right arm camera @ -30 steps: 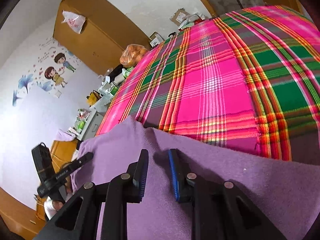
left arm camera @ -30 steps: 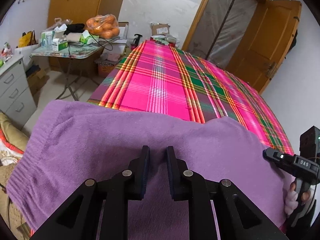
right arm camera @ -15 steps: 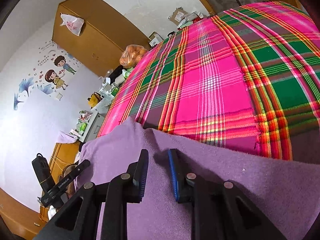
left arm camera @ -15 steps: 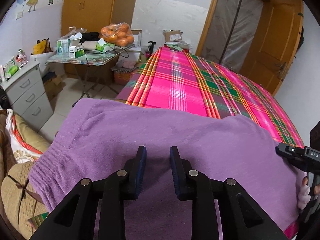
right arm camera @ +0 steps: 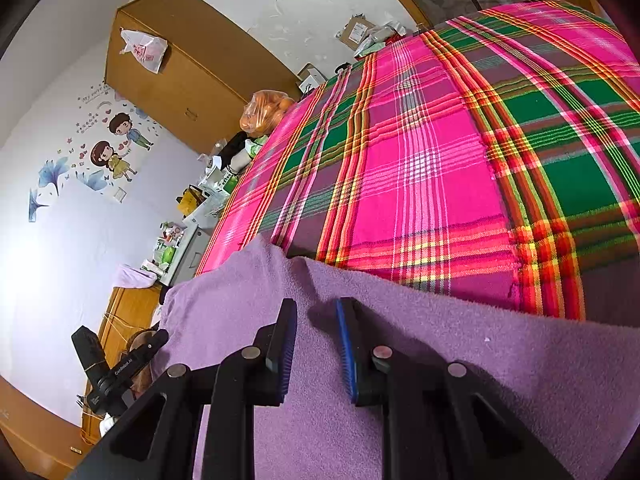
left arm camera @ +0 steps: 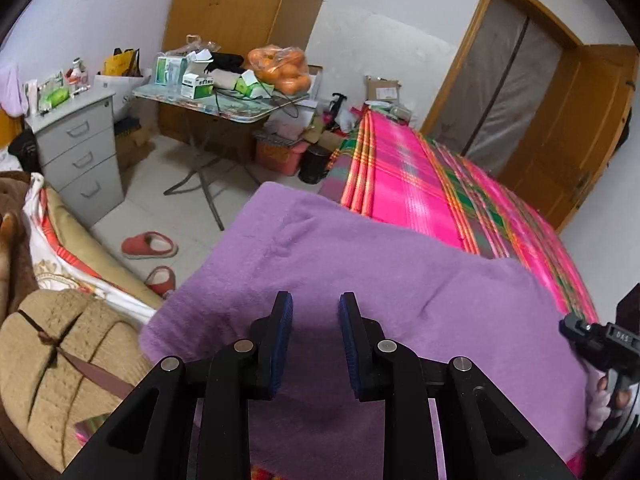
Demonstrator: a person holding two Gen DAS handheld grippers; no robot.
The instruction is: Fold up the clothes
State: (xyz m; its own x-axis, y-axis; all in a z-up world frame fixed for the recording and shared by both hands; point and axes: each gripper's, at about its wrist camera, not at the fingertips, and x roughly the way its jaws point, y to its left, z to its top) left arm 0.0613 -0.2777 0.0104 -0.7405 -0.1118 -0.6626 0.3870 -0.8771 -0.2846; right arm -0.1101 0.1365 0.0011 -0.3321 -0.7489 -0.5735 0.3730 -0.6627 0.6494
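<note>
We hold both grippers, left (left arm camera: 315, 334) and right (right arm camera: 317, 346), jaws parted, empty, above the purple garment (left arm camera: 360, 264) at the bed's (right arm camera: 440, 140) near edge.

Purple fleece garment (left arm camera: 360, 280), plain. Bedspread (right arm camera: 440, 152) plaid: hot pink, green, orange-yellow stripes. Gripper pads (right arm camera: 346, 344) blue on black fingers. Slippers (left arm camera: 149, 245) red. Wardrobe (right arm camera: 180, 64) tan wood. Drawer cabinet (left arm camera: 80, 152) grey.

left wrist: close, downward, faces door | right wrist: close, faces wardrobe | shared: purple garment (left arm camera: 360, 280), bed (right arm camera: 440, 160)
</note>
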